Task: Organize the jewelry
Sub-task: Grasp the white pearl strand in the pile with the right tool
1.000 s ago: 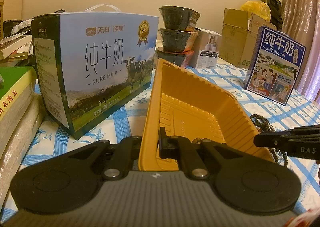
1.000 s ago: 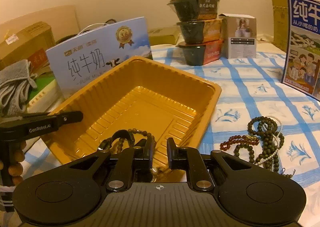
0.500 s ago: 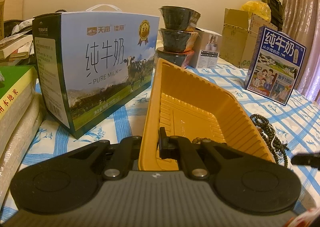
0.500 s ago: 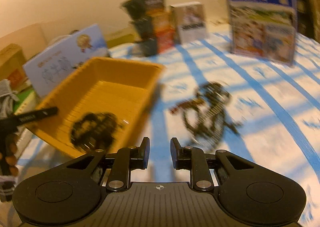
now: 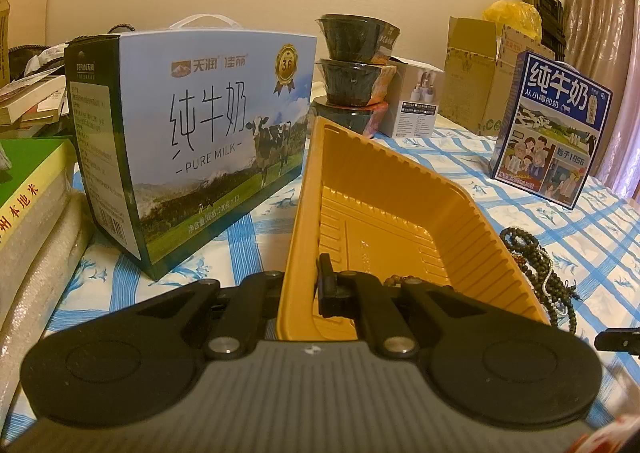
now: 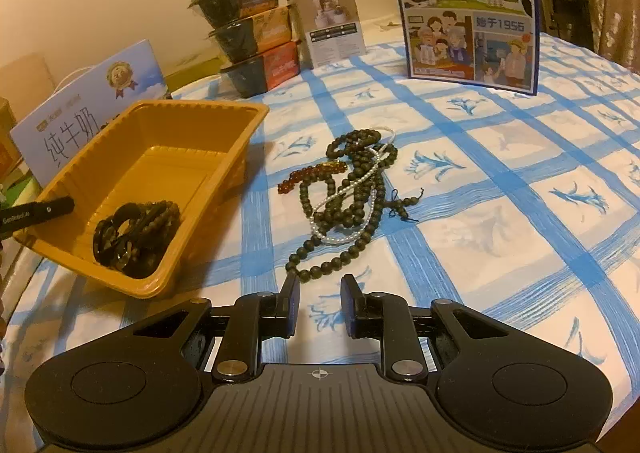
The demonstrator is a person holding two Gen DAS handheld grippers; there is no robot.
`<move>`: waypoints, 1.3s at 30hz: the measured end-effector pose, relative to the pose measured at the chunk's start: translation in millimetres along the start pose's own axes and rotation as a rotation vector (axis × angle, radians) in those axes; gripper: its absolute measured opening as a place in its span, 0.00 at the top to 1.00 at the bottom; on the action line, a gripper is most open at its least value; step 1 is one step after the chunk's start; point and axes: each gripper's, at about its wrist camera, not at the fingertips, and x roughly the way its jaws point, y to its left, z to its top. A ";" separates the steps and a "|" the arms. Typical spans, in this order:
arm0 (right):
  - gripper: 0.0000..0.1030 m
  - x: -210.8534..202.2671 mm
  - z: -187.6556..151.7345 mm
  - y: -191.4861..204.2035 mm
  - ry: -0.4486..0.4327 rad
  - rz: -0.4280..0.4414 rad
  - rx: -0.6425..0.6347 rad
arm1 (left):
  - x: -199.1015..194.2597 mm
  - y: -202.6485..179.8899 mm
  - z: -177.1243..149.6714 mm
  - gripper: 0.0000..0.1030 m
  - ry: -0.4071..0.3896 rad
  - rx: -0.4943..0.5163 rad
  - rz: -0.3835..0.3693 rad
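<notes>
My left gripper [image 5: 302, 285] is shut on the near rim of the orange plastic tray [image 5: 392, 213] and holds it tilted up; the tray also shows in the right wrist view [image 6: 168, 157]. Dark bead bracelets [image 6: 134, 229] lie in the tray's low corner. A tangle of dark bead strands, a white pearl strand and an amber bracelet [image 6: 348, 189] lies on the blue-checked cloth to the right of the tray; it also shows in the left wrist view [image 5: 536, 269]. My right gripper [image 6: 319, 307] is open and empty, just short of the tangle.
A large milk carton box [image 5: 192, 141] stands left of the tray. Stacked black bowls [image 6: 250, 49] and a small white box [image 6: 332, 29] stand behind. A blue milk box [image 6: 468, 5] stands at the back right. Books [image 5: 28, 205] lie at the far left.
My right gripper has let the dark bracelets fall into the tray, pulled out of it and swung right to face the bead tangle on the cloth. My left gripper still holds the tray.
</notes>
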 end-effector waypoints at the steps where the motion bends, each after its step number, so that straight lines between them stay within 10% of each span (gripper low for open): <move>1: 0.78 0.6 -0.2 0.9 0.001 0.000 -0.002 | -0.1 -0.1 -0.1 0.94 -0.001 0.000 -0.001; 39: 0.97 77.8 28.3 38.9 -0.017 -0.185 -0.363 | 1.7 -0.7 -2.8 0.94 0.007 -0.002 -0.005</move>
